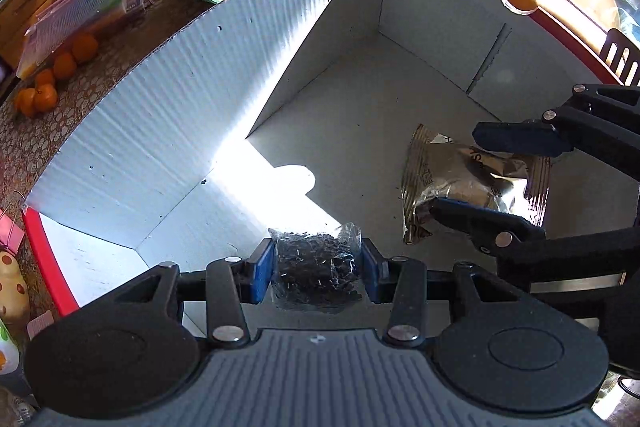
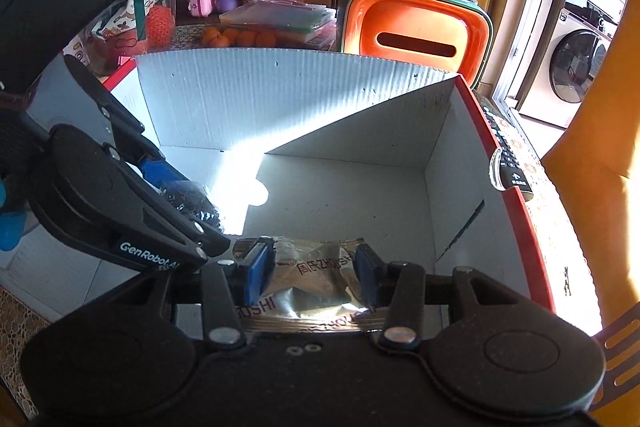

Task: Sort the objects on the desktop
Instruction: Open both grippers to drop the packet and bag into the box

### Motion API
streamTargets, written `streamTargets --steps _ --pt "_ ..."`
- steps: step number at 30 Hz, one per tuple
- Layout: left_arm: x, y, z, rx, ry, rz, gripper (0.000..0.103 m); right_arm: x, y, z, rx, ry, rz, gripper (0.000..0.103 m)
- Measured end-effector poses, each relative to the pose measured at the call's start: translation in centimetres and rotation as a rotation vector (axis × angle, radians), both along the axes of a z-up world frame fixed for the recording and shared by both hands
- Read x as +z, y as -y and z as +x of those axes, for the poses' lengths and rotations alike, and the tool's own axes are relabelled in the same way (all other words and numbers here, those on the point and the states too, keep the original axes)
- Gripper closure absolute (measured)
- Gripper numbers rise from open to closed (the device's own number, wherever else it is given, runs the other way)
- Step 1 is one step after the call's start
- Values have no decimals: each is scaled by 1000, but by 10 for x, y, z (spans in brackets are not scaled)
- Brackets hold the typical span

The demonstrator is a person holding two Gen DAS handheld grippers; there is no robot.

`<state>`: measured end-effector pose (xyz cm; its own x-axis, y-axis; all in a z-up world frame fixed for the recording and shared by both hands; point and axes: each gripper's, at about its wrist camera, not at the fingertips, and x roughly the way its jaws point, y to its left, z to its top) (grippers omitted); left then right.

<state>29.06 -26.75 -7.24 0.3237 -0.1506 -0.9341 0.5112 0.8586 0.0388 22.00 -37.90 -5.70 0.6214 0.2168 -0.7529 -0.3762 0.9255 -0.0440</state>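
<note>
Both grippers hang over an open white cardboard box [image 1: 360, 67] with a red outer rim. My left gripper [image 1: 318, 273] is shut on a small clear bag of dark bits [image 1: 316, 267], pinched between its blue pads. It also shows at the left of the right wrist view, the dark bag [image 2: 192, 201] at its tip. My right gripper [image 2: 314, 275] is shut on a silver foil snack packet [image 2: 316, 279] with printed letters. In the left wrist view that packet [image 1: 452, 179] hangs at the right between the right gripper's black fingers [image 1: 516, 139], above the box floor.
An orange and green bin [image 2: 416, 35] stands behind the box. Oranges [image 1: 52, 79] and a stack of plastic folders [image 1: 80, 11] lie on the patterned table to the left. A remote control [image 2: 508, 155] rests by the box's right rim. A washing machine [image 2: 576, 63] stands beyond.
</note>
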Motion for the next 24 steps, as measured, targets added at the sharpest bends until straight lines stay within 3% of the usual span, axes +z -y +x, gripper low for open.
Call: streamTargets --steps 3,7,9,11,24 --pt "2 0 -2 2 21 7 53 1 1 0 5 -2 -2 54" --pt "9 -1 -5 13 66 -5 33 3 10 0 -24 5 9 40" --pt "13 -3 -8 17 84 -20 28 6 17 -1 -40 3 36 35" --pt "18 -5 -10 26 102 -35 27 9 22 -4 -51 5 54 28" --pt "63 -31 -41 111 174 -238 27 39 22 -35 -40 63 113 24"
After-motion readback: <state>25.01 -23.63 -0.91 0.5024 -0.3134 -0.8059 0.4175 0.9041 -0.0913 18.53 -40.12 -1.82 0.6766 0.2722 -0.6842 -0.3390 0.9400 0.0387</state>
